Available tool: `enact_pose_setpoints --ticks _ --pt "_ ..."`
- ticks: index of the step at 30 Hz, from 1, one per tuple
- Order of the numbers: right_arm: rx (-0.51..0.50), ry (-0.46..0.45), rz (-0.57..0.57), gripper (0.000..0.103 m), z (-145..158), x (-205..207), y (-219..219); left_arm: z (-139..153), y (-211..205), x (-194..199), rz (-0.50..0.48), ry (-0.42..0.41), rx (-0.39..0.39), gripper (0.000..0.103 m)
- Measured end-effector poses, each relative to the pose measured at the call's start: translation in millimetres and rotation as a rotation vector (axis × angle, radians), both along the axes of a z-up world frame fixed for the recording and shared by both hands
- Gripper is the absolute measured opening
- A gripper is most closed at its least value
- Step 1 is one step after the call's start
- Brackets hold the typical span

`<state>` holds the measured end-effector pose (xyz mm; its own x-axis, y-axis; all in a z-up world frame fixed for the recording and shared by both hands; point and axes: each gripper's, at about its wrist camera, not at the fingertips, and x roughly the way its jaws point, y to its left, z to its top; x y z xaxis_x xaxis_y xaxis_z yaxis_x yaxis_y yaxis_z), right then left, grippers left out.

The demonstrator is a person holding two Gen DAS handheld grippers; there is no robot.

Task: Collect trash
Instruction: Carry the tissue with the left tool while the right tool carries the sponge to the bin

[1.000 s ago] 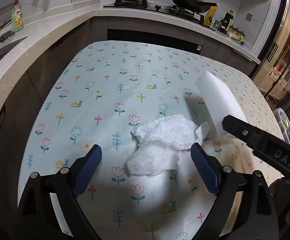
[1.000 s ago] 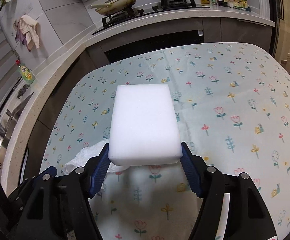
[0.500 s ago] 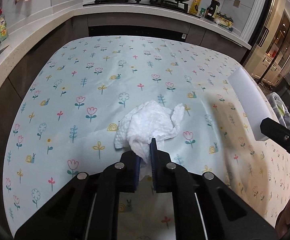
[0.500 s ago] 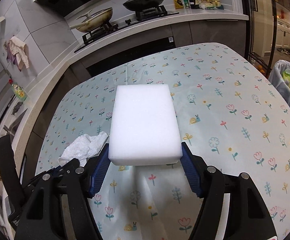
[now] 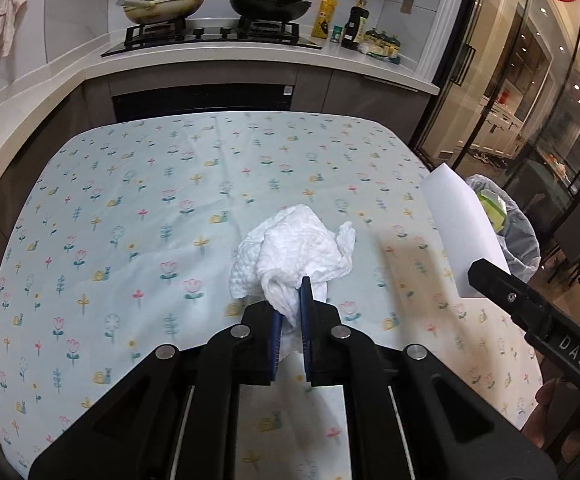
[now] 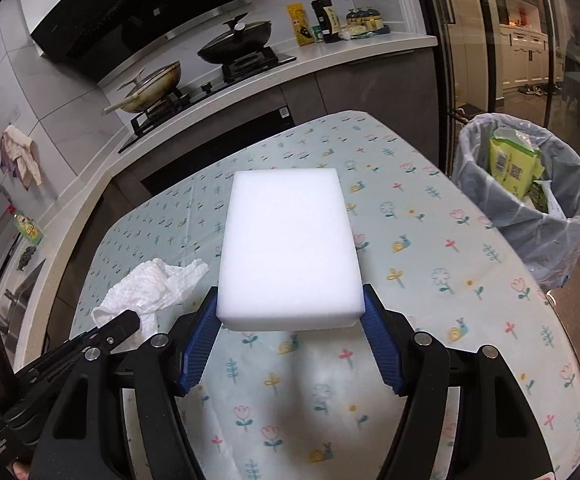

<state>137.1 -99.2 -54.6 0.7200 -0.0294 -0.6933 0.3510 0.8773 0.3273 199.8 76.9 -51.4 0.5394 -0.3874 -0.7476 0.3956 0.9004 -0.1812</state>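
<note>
A crumpled white paper towel (image 5: 294,252) hangs lifted over the flowered tablecloth (image 5: 129,220), and my left gripper (image 5: 290,308) is shut on its near end. In the right wrist view the same paper towel (image 6: 149,284) shows at the left, with the left gripper's black finger in front of it. My right gripper (image 6: 290,320) is shut on a white foam block (image 6: 287,240), its blue pads (image 6: 199,334) pressed on both sides. That foam block (image 5: 464,232) also shows at the right of the left wrist view. A bin with a clear liner (image 6: 526,196) stands beyond the table's right edge.
The bin holds green packets (image 6: 514,162). Behind the table runs a counter with a hob, a pale pan (image 5: 161,4), a black wok (image 5: 269,2) and several bottles (image 5: 356,24). Glass doors (image 5: 530,100) stand at the right. A sink (image 6: 17,300) lies left.
My left gripper closed on the paper towel and lifted it off the cloth. Both grippers have swung right with their loads, and the bin has come into view.
</note>
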Motion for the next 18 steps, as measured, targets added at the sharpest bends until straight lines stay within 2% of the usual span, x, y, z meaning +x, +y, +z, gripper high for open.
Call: enact_pose_setpoints --ticks 18 --pt "0.034 -0.028 -0.278 0.066 -7.8 -98.3 -174.9 21.6 -201.4 -45.2 -0.282 -0.019 0.007 0.008"
